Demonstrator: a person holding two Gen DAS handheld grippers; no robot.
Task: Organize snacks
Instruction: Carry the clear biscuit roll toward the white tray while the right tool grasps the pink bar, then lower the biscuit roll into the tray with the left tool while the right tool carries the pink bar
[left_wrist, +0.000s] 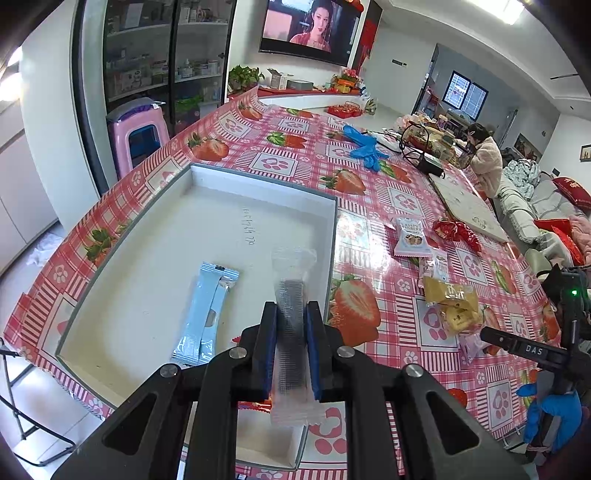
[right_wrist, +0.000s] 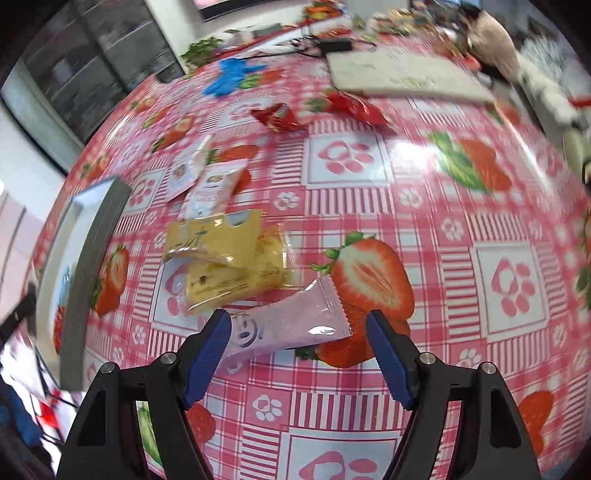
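My left gripper (left_wrist: 291, 314) is shut on a clear-wrapped dark snack bar (left_wrist: 293, 291) and holds it over the right side of a white shallow box (left_wrist: 177, 236). A light blue snack packet (left_wrist: 207, 314) lies inside the box. My right gripper (right_wrist: 299, 325) is open, with a pink snack packet (right_wrist: 288, 325) lying on the table between its fingers. Two yellow snack packets (right_wrist: 229, 266) lie just beyond it. White-pink packets (right_wrist: 207, 184) and red wrapped snacks (right_wrist: 317, 110) lie farther out.
The table has a pink strawberry-print cloth (right_wrist: 424, 184). The box's grey wall (right_wrist: 92, 258) stands to the left of my right gripper. Blue gloves (left_wrist: 364, 147) and a flat white board (left_wrist: 469, 206) lie farther back. A person (left_wrist: 484, 158) sits at the far end.
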